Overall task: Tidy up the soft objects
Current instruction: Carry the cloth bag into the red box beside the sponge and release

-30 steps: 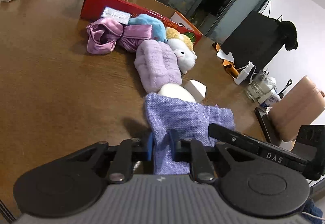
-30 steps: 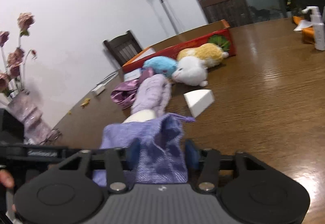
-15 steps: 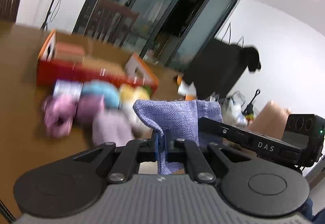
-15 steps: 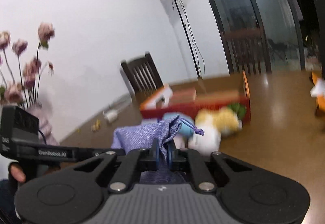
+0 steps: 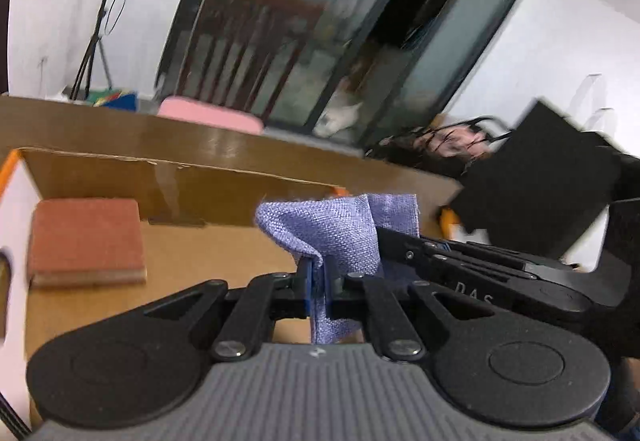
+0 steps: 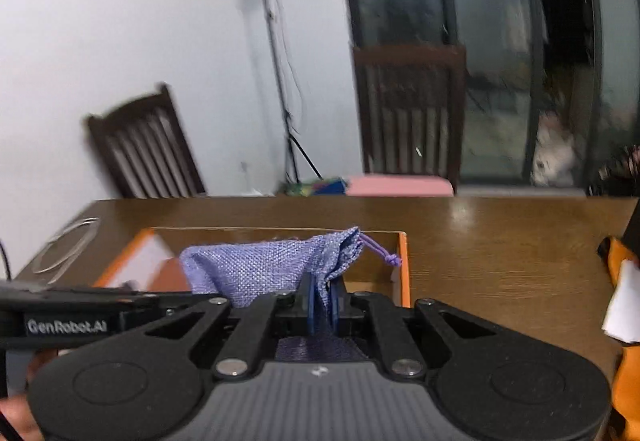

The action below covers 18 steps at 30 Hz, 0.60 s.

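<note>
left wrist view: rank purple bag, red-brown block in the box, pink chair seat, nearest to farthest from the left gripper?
1. purple bag: pinched in the left gripper, straight ahead.
2. red-brown block: ahead to the left, on the floor of the cardboard box.
3. pink chair seat: beyond the table's far edge, behind the box.

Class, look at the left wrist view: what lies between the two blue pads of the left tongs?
A fold of the purple woven pouch is pinched between the pads of the left tongs. The left wrist view shows this, with the cardboard box behind.
</note>
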{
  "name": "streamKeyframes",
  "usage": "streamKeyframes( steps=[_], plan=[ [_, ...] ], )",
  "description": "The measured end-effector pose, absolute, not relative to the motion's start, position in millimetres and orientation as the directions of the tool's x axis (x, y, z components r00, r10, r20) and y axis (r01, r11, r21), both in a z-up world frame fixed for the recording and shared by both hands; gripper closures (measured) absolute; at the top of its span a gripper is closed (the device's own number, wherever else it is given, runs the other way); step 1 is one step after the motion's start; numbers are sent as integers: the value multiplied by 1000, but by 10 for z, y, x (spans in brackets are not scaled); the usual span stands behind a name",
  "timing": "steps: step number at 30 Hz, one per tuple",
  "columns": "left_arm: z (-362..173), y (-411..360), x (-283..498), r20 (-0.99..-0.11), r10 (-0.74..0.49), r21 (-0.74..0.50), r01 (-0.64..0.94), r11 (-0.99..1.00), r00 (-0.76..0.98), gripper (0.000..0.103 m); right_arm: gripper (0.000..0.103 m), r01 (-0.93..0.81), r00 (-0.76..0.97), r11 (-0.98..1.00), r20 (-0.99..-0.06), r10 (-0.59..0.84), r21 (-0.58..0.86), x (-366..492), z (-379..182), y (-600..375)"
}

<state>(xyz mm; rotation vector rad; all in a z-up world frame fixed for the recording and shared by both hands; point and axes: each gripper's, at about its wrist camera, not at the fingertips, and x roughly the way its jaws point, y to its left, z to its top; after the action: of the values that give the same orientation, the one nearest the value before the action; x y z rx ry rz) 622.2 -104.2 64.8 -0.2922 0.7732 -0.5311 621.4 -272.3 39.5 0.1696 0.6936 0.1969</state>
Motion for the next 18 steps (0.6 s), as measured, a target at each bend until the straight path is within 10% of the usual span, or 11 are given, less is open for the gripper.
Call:
streamKeyframes(
  steps=[18],
  plan=[
    [-47,-819,7067,-678,-534,-545,141,826,505,67,70,-60,671,995,-735,101,82,7016,-213,-2401]
  ],
)
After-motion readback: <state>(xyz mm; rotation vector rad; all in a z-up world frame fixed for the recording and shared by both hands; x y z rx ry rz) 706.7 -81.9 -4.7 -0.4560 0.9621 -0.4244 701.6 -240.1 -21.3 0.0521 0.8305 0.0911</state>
